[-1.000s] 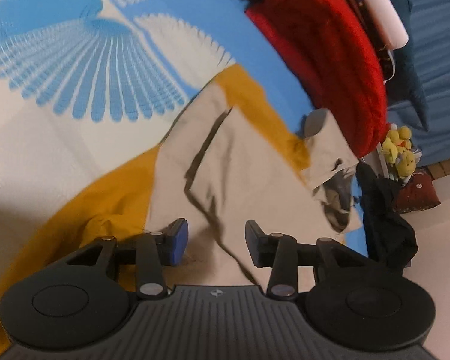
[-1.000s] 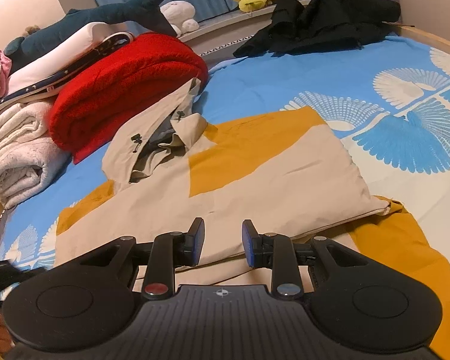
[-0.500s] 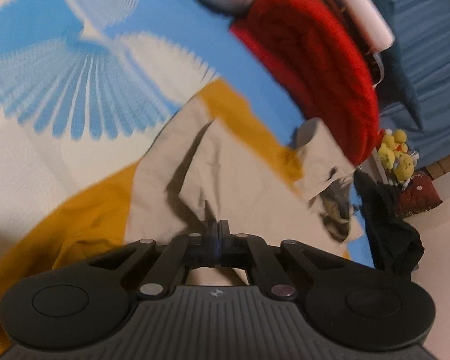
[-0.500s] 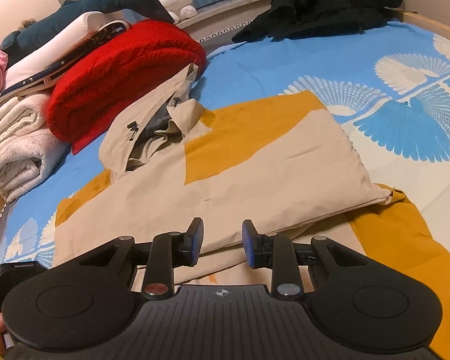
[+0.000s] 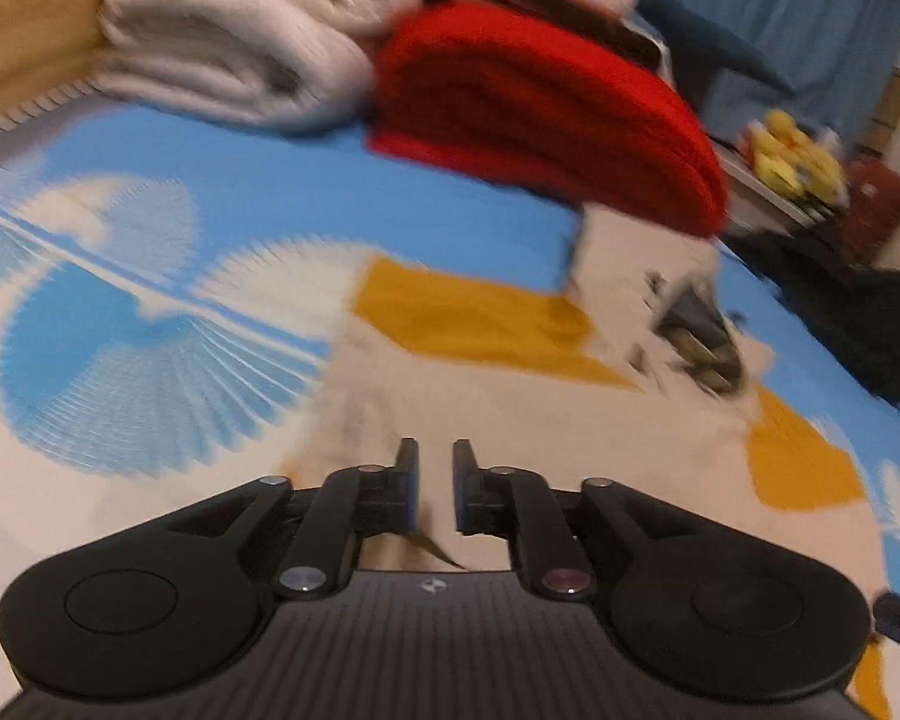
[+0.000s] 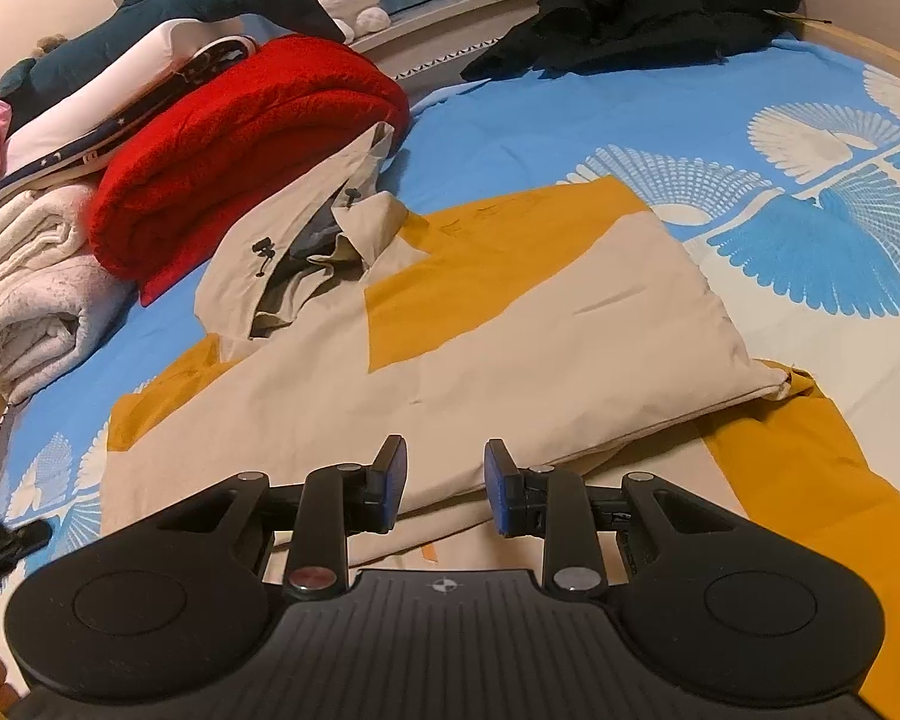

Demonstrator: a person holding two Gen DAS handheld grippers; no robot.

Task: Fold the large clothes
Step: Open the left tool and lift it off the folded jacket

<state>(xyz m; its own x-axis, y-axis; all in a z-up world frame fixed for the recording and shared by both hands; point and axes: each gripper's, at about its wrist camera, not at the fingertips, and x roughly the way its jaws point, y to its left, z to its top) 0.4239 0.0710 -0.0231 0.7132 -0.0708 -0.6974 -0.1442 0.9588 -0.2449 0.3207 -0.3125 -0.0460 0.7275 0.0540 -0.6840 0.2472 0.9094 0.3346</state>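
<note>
Jacket (image 6: 510,354), beige with mustard panels: laid flat on the bed (image 6: 630,120), its collar end resting against a folded red blanket (image 6: 240,138); one side was already folded across the body, with a mustard sleeve or hem trailing beyond the near edge. Left claw (image 5: 435,489): fingers stood narrowly apart, having just been opening after a full closure; in the blurred left wrist view beige cloth was seen below the gap, and whether any fold was pinched could not be told, though no cloth was seen pressed between the pads. Right claw (image 6: 441,486): fingers apart, nothing held, hovering over the near folded edge. Step in hand, as judged: a hold on the left portion of the garment had apparently been let go, between folds. Next move, as judged: a fresh grasp on the near edge would be called for, with both layers taken together, before folding toward the collar.
</note>
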